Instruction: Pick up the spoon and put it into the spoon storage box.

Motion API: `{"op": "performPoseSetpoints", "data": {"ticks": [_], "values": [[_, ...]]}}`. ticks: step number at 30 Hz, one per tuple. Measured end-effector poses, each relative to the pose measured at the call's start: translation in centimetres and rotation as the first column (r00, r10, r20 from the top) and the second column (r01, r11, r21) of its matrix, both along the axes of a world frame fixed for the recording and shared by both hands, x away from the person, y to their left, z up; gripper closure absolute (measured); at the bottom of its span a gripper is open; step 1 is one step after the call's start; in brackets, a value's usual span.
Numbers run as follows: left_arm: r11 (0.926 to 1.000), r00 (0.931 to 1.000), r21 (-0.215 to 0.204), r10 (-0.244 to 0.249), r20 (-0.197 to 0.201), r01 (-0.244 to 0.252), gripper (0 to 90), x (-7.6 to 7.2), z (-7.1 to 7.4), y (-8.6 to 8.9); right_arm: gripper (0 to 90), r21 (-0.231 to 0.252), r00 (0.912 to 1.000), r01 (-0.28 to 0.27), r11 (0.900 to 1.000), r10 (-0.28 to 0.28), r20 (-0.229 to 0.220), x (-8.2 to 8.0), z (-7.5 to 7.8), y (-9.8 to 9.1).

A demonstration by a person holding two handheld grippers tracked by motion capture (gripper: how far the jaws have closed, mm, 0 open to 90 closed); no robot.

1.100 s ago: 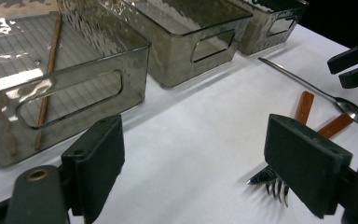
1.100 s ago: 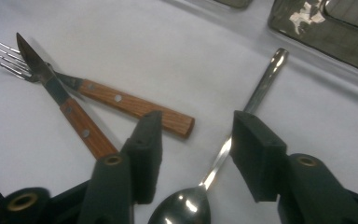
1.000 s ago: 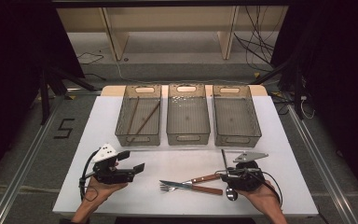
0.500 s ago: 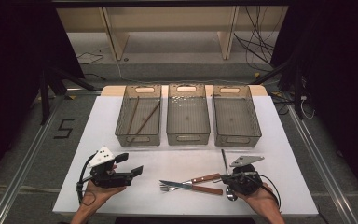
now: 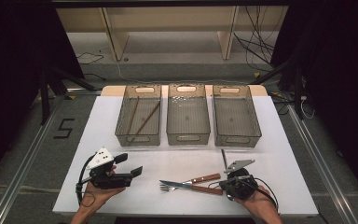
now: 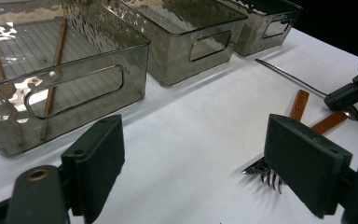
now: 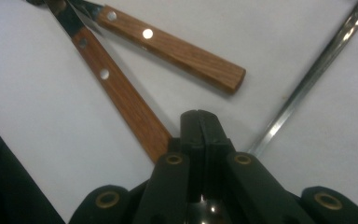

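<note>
A fork (image 5: 167,188) and a knife (image 5: 179,184) with wooden handles lie crossed on the white table (image 5: 284,158) near its front edge. A thin metal spoon (image 5: 223,161) lies just to their right, its handle pointing away from me. My right gripper (image 5: 224,185) is shut, and its pads (image 7: 199,122) meet beside the knife handle (image 7: 121,98). The spoon handle (image 7: 317,70) runs in under its fingers, and the bowl end sits at its jaws. My left gripper (image 5: 129,164) rests open at the front left, and the fork tines (image 6: 265,175) show past its right pad.
Three clear grey bins stand in a row across the middle of the table: the left bin (image 5: 137,138) holds two chopsticks (image 5: 144,119), the middle bin (image 5: 188,138) and the right bin (image 5: 237,139) look bare inside. Shelving and cables lie beyond the table.
The right hand has slid a little toward the near edge and the cutlery handles. The left gripper has stayed where it was.
</note>
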State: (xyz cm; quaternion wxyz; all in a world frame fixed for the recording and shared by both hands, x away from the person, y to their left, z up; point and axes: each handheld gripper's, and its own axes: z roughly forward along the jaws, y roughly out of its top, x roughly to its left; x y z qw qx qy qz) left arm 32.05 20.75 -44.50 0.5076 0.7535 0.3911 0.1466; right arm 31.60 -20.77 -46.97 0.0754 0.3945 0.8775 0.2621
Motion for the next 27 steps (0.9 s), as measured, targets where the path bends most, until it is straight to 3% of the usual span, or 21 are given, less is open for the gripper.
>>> {"op": "performPoseSetpoints", "data": {"ticks": [8,12,21,27], "values": [[0.9999,1.0,0.014,-0.003,0.004,0.003,19.6,-0.1,0.0,-0.1,90.0,-0.024,0.9999,-0.011,0.9996,0.011,-0.012,-0.2,0.0,-0.4],[0.9996,1.0,0.028,-0.006,0.004,0.006,19.6,-0.1,-0.2,-0.3,90.0,-0.035,0.9997,0.002,0.9994,-0.002,-0.023,-0.4,0.1,-0.9],[0.9998,1.0,0.018,-0.002,0.003,0.002,19.6,-0.1,-0.2,0.0,90.0,-0.105,0.9994,0.03,0.994,-0.032,-0.016,-0.5,0.5,-2.7],[0.9998,1.0,0.019,0.0,0.002,0.0,19.7,-0.1,-0.3,0.0,90.0,-0.124,0.9977,0.064,0.9902,-0.066,-0.013,-0.3,0.7,-4.3]]}}
